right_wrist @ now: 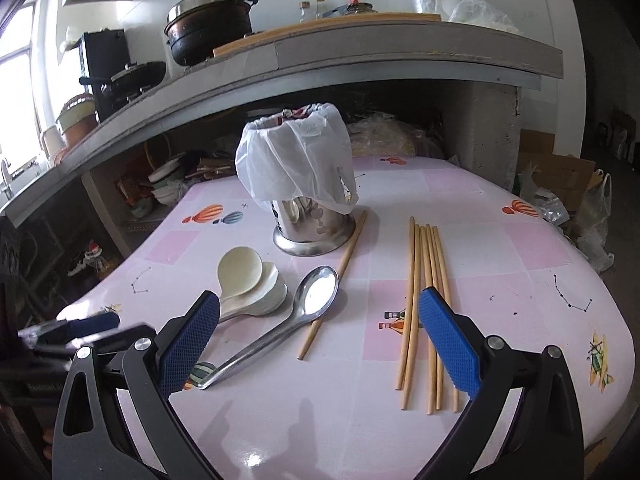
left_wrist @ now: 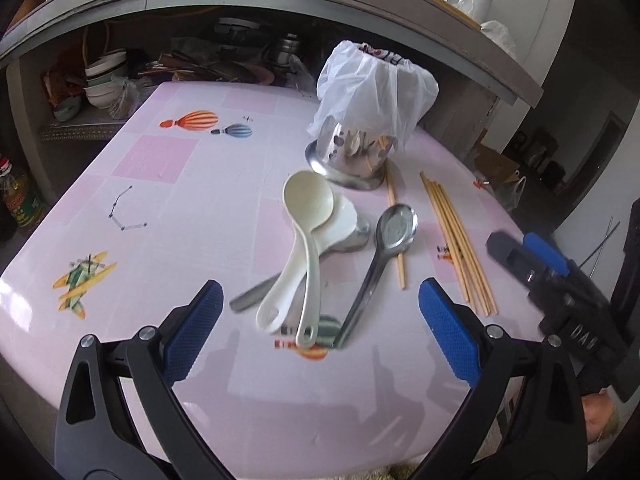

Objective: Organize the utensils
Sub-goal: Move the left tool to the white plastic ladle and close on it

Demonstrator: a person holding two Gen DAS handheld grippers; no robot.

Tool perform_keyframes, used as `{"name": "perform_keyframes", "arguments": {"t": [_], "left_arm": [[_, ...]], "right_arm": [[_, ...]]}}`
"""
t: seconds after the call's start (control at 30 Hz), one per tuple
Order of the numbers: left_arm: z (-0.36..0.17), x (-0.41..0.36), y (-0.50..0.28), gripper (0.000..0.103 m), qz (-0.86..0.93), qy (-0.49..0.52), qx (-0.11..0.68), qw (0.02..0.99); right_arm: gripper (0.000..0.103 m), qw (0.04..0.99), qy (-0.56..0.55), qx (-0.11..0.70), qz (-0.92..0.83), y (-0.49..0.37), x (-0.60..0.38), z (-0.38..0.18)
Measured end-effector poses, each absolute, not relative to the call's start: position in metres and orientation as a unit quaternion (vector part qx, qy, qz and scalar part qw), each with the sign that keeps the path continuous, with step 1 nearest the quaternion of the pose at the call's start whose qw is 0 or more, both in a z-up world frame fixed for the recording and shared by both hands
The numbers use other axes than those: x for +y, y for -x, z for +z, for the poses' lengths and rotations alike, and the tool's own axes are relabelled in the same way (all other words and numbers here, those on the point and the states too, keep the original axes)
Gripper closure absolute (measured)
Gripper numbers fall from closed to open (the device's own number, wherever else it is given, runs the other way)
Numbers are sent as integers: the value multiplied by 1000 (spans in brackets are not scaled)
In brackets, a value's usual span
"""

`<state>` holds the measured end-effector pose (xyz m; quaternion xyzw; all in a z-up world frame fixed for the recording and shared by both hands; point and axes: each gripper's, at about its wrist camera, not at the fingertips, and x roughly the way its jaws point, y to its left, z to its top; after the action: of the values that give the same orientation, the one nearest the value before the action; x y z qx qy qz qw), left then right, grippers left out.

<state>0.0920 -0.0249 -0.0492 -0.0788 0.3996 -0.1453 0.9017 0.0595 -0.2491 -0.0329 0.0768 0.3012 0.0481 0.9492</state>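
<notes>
The utensils lie loose on the pink patterned tabletop, and none appears to have been collected yet, so the step in hand is judged to be the approach before a first pick. The left claw hangs above the near edge with its blue pads spread wide and nothing between them; directly ahead of it lie two cream plastic rice paddles, stacked one on the other over a further steel utensil that is mostly hidden beneath them. Just beside these lies a long-handled stainless steel spoon, bowl up, its bowl resting across a single bamboo chopstick. The right claw is likewise spread and empty, positioned above the near ends of a row of bamboo chopsticks laid side by side. The likely destination is the perforated stainless steel utensil holder, standing upright behind the utensils, with a white plastic bag draped over its top. Whether the opening is clear cannot be told. The next move calls for lowering a claw over one handle or the bundled chopsticks, closing squarely, and lifting clear of neighbouring items.
</notes>
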Motion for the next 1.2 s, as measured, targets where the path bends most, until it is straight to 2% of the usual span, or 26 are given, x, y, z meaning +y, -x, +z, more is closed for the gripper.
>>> {"name": "perform_keyframes", "arguments": {"t": [0.13,0.27,0.47,0.9,0.93,1.0,1.1,1.2], "left_arm": [[-39,-29,-113,8,-160,62,376,911],[-32,-44,-143,8,-166,-3,361,918],[-57,-69,-196,8,-173,-78,419,888],[-87,-89,-245,9,-163,-116,486,851],[-89,-91,-245,10,-160,-119,488,850],[-93,-93,-246,21,-159,-121,494,846],[-101,-93,-247,32,-152,-119,509,839],[-102,-91,-247,38,-154,-109,511,838]], "right_arm": [[6,947,-65,313,44,-70,-252,-41],[6,938,-74,333,57,-80,-254,-50],[6,934,-71,345,63,-91,-251,-61],[6,921,-85,372,79,-107,-254,-79],[6,921,-86,372,80,-107,-254,-80],[6,919,-88,374,81,-109,-255,-82],[6,918,-92,378,82,-110,-256,-85],[6,918,-95,377,81,-110,-257,-86]]}}
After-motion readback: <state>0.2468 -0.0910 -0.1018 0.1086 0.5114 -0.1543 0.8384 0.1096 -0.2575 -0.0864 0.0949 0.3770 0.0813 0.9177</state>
